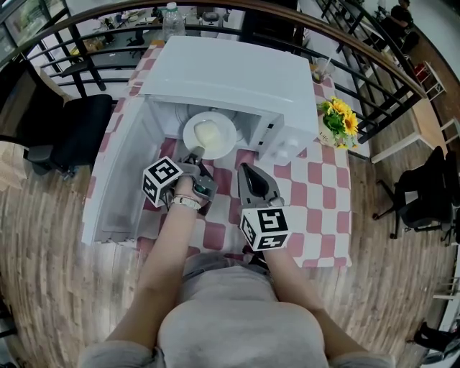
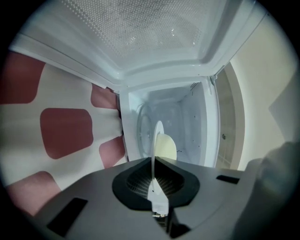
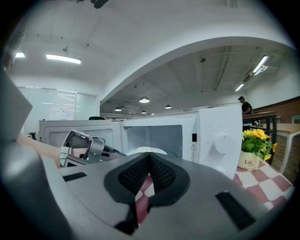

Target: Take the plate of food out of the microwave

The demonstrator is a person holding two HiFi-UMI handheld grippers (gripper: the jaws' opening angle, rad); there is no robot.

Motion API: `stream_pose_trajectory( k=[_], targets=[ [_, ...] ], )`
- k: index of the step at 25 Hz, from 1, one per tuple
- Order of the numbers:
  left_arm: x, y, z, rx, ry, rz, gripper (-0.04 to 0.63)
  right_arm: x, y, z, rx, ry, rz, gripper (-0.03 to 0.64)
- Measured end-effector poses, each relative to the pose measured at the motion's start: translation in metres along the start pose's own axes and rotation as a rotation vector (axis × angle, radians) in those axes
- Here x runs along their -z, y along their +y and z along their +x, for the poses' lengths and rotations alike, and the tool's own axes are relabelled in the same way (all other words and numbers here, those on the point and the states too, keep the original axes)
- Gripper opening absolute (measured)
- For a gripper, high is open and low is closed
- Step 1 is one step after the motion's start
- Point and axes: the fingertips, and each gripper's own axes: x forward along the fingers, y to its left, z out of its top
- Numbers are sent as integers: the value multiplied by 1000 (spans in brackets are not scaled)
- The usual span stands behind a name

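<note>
Bright, even indoor light. Slight glare from ceiling strips [image 3: 63,58] high above right jaws. Beyond left jaws microwave [image 2: 187,122] cavity pale; plate [image 2: 158,133] between them blown white. Near jaw bodies blurred. Heavy fisheye bend, black vignette corners.

White microwave [image 1: 230,79], red-checked tablecloth [image 1: 318,192]

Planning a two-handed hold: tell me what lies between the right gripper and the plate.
Only bare checkered tablecloth, in the head view, separates the right gripper from the plate.

Showing up: one table [image 1: 316,208], one microwave [image 1: 230,79], one plate [image 1: 209,134], one flower pot [image 1: 338,123], one bottle [image 1: 172,20], two grippers (left gripper [image 1: 194,154], right gripper [image 1: 245,169]).
</note>
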Motion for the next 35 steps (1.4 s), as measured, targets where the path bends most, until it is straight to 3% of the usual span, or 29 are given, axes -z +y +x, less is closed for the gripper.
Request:
stream_pose_trajectory(
  k=[13, 35],
  targets=[
    [31, -20, -36, 51, 13, 18, 12, -6, 2, -10, 24, -34, -13, 21],
    [46, -41, -67, 94, -28, 32, 12, -8, 9, -23, 33, -51, -50, 21]
  ],
)
